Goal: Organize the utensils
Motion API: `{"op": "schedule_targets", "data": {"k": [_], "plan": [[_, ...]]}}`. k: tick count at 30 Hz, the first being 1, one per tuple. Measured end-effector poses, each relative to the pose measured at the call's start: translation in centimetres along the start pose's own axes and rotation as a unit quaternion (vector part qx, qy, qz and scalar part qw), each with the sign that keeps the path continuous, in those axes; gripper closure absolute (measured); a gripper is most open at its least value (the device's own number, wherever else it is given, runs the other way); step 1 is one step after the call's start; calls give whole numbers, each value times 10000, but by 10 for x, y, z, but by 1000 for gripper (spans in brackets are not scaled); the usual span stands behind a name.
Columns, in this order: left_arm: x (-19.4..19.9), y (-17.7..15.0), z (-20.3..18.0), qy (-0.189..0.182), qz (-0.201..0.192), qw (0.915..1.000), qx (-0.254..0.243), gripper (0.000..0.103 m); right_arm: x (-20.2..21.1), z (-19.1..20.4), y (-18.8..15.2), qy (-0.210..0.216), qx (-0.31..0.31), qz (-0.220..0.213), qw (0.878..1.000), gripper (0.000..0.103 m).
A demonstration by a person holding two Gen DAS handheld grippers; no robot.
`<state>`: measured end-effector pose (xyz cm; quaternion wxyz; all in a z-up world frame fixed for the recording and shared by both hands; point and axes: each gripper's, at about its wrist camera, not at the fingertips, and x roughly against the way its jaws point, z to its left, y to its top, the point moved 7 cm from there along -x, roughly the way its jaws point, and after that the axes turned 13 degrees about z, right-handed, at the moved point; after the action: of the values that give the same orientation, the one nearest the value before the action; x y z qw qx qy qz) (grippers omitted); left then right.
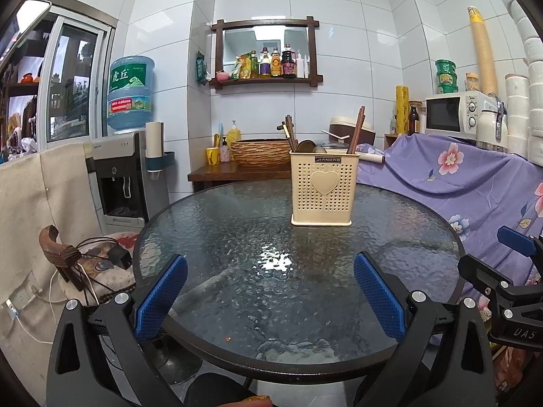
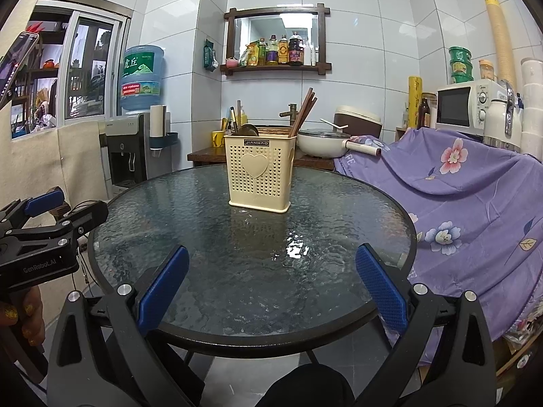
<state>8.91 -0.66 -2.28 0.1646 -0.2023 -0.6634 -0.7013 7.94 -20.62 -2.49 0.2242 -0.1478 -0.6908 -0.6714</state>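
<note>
Both grippers' jaws gape empty, utensil holder [image 1: 324, 186] well beyond them.

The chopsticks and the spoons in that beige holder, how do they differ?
The chopsticks are dark brown sticks that rise high above the holder and lean to the right; the spoons show only rounded metallic tops that barely clear the rim. The chopsticks stand at the holder's right end, the spoons toward the left. Both sit inside the same holder on the glass table.
</note>
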Motion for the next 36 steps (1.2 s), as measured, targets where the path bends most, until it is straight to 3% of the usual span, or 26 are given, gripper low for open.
{"op": "schedule_targets", "data": {"k": [36], "plan": [[-2, -3, -2, 19, 77, 10000, -38, 7, -7, -2, -1, 17, -13, 100, 9999, 6]]}}
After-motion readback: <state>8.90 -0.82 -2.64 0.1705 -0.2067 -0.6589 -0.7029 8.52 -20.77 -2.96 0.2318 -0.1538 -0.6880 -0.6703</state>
